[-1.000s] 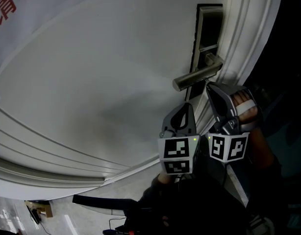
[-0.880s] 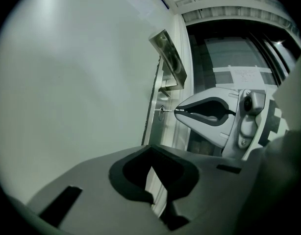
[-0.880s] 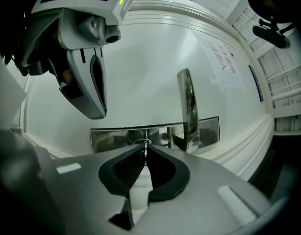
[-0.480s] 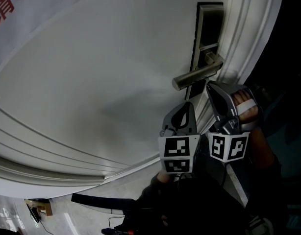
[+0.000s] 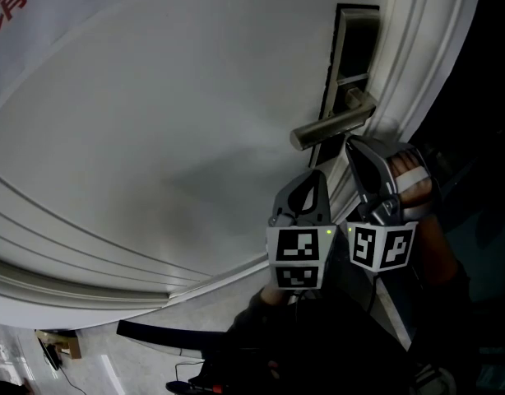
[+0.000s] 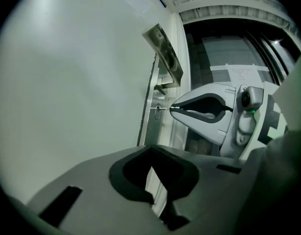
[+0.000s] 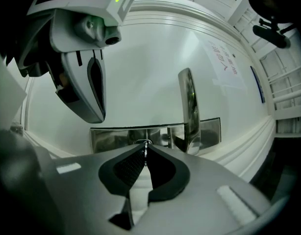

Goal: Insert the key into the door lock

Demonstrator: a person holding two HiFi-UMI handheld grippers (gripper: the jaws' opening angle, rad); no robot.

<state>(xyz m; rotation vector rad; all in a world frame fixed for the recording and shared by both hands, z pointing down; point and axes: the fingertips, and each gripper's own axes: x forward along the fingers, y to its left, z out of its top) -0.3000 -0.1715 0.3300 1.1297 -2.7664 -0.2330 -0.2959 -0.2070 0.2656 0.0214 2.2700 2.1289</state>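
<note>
Key — clamped in shut-tight right hand-held gripper, tip at door lock; barely moved over last second, insertion judged unfinished. Left hand-held gripper — closed, nothing held.

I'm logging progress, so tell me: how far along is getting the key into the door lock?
Done: the key is pinched in the right gripper, at the lock plate by the lever handle. In hand: its tip sits at the keyhole; how deep is unclear. Left: pushing it fully home. The left gripper is shut, empty.
</note>
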